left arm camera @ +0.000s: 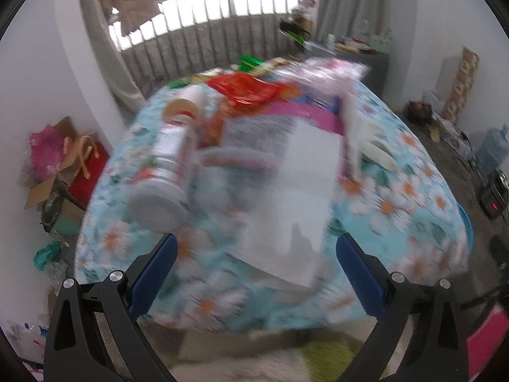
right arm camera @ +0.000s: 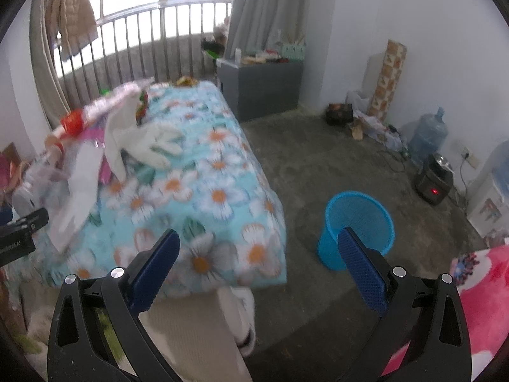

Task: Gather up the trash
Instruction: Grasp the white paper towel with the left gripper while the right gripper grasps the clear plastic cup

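Table cloth (right arm camera: 203, 172) was light blue with white daisies, orange centres and some green leaves; on it lay a red wrapper (left arm camera: 245, 90), a white glove (right arm camera: 149, 146), white paper (left arm camera: 299, 203), a magenta sheet (left arm camera: 305, 116) and a silver-and-red bottle (left arm camera: 168, 162) with a grey cap. Both grippers, left (left arm camera: 256, 256) and right (right arm camera: 258, 253), had black frames with blue textured pads. The bin (right arm camera: 356, 229) on the grey floor was bright blue mesh, the curtain (right arm camera: 267, 9) grey, the cabinet (right arm camera: 261, 82) dark grey, the hanging jacket (right arm camera: 74, 12) beige.

No readable text; bottle (left arm camera: 168, 156) label blurred, black clamp (right arm camera: 19, 235) lettering illegible.
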Available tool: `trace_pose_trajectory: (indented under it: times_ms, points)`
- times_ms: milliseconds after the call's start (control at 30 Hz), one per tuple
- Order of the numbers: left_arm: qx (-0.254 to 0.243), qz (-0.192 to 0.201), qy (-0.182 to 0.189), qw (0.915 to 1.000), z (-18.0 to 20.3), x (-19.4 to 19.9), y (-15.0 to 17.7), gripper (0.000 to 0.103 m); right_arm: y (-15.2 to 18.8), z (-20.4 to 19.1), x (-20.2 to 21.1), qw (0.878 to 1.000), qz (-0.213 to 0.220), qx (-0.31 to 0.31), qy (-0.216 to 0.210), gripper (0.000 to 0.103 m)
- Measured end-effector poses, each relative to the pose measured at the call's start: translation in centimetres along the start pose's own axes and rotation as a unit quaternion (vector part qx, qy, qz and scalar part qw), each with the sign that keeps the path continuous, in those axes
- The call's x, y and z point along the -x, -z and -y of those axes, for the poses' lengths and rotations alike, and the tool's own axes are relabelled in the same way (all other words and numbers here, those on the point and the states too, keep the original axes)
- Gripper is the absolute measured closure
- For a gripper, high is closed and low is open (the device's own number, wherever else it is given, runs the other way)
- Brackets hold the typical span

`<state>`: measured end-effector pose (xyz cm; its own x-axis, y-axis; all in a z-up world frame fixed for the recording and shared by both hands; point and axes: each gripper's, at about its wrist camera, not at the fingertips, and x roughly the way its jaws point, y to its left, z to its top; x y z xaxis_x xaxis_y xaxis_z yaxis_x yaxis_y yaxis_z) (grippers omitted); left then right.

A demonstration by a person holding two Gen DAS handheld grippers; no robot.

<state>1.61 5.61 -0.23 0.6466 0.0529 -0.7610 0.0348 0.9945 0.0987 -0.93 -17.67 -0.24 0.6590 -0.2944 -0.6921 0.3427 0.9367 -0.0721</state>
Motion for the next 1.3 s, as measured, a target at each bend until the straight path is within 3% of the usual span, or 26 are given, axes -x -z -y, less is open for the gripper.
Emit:
trace_pose_trajectory:
  times_ms: [167,333,500,733,967,1033,1300]
  points:
    - [0.015,0.007,0.008,0.9998,-3.3,-0.6,-0.3,0.005,-2.5,-1.2,-0.8,0.998,0.025,-0.015,-0.058,0.008]
    - [-0.003,0.030,0.077,0.9966,-4.3,-1.0,0.5,0.005,-4.4,-2.0,-3.1,0.992,-0.006,-0.039,-0.123,0.008]
    - [-0.026,0.075,0.158,0.9842,-4.6,-0.4,0.9,0.005,-5.2,-3.4,-5.6,0.982,-0.034,-0.051,-0.179,0.009]
    - [-0.035,0.072,0.160,0.9838,-4.1,-1.4,-0.9,0.005,-5.4,-3.6,-9.6,0.954,-0.099,-0.109,-0.262,0.018]
    - [-0.063,0.099,0.128,0.9848,-4.0,-2.1,-2.3,0.005,-5.7,-3.6,-12.8,0.923,-0.145,-0.160,-0.318,0.024]
    - [-0.073,0.108,0.122,0.9840,-3.9,-2.2,-2.9,0.011,-5.7,-3.6,-13.4,0.910,-0.159,-0.175,-0.340,0.026]
    - [-0.109,0.114,0.112,0.9812,-3.9,-2.8,-4.5,0.032,-4.8,-3.8,-12.9,0.884,-0.178,-0.189,-0.390,0.039]
